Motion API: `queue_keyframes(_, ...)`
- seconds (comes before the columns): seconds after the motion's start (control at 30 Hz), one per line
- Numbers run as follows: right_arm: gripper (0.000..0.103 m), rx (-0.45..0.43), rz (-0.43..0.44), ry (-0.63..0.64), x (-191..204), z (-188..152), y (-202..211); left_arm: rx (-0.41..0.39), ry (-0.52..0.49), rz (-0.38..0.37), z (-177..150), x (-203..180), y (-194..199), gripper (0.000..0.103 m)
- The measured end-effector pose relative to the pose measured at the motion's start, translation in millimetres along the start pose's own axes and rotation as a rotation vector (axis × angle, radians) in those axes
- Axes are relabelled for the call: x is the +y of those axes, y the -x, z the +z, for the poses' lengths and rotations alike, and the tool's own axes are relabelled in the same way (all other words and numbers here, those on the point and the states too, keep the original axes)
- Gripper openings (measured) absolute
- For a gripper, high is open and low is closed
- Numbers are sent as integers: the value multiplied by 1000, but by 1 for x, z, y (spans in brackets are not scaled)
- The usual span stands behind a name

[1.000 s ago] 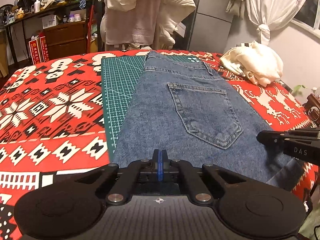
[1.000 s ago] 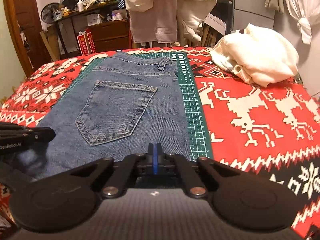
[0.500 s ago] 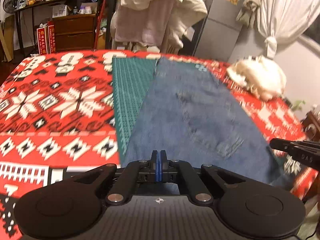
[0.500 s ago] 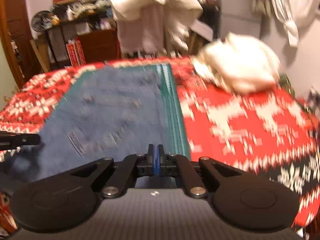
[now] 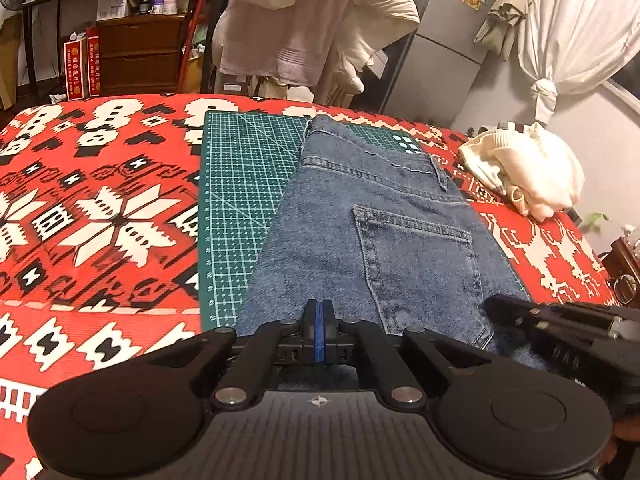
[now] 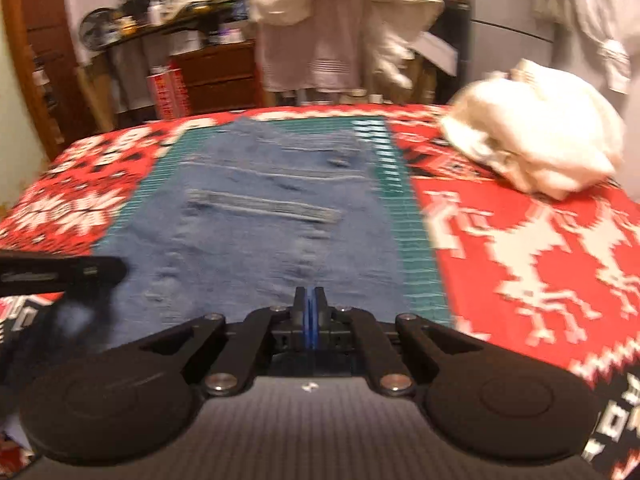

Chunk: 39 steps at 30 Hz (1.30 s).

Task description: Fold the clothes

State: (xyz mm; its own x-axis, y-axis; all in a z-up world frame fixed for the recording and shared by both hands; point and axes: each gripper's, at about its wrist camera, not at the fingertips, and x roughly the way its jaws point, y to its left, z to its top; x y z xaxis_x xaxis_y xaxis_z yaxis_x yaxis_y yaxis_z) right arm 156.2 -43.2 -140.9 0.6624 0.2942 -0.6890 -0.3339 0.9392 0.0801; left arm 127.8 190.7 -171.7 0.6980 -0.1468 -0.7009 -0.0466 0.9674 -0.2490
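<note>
Blue jeans (image 5: pixel 360 220) lie flat on a green cutting mat (image 5: pixel 240 184), back pocket up and waistband at the far end. My left gripper (image 5: pixel 318 312) is shut at the jeans' near edge, and denim shows just under its fingers. My right gripper (image 6: pixel 309 304) is shut the same way on the near edge of the jeans (image 6: pixel 260 232). The right view is motion-blurred. Each gripper shows in the other's view: the right gripper (image 5: pixel 512 312) at the lower right, the left gripper (image 6: pixel 108 270) at the left edge.
A red patterned blanket (image 5: pixel 100 208) covers the bed. A crumpled white garment (image 5: pixel 528 176) lies at the far right, off the mat (image 6: pixel 416 248). Beyond the bed stand a rack of hanging clothes (image 5: pixel 304 32), a fridge (image 5: pixel 448 52) and wooden drawers (image 5: pixel 140 60).
Both grippers have risen and moved forward over the jeans while staying shut. The right gripper now sits closer in the left view. The right view has gone blurry.
</note>
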Motion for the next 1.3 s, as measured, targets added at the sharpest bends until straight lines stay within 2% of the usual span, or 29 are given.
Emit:
queue_keyframes(0.1,0,-1,25,-37,-16,-1,2,2,4,5,-5,5,4,2)
queue_keyframes(0.17,0,-9,-24,-12,-16,-1,3,4,10,14,-8,8,7,2)
queue_keyframes(0.23,0,-6,-61,-49,-23,-3,5,5,26,17,-10,11,11,2)
queue_keyframes(0.3,2,-3,-62,-102,-32,-3,7,-1,48,3,-9,14,15,0)
queue_keyframes(0.4,2,-37,-34,-70,-26,-1,18,-17,57,-8,-3,15,16,0)
queue_keyframes(0.53,2,-64,66,-21,-2,7,28,-9,59,0,9,13,1,0)
queue_keyframes(0.73,2,-21,207,58,52,12,10,-5,65,-1,14,12,-9,0)
queue_keyframes(0.9,2,3,302,68,84,19,-17,2,107,-39,11,21,-4,0)
queue_keyframes(1.1,1,47,308,89,100,23,-47,21,103,-49,1,24,5,0)
queue_keyframes(1.3,0,76,306,98,91,11,-30,35,90,-51,-14,25,16,1)
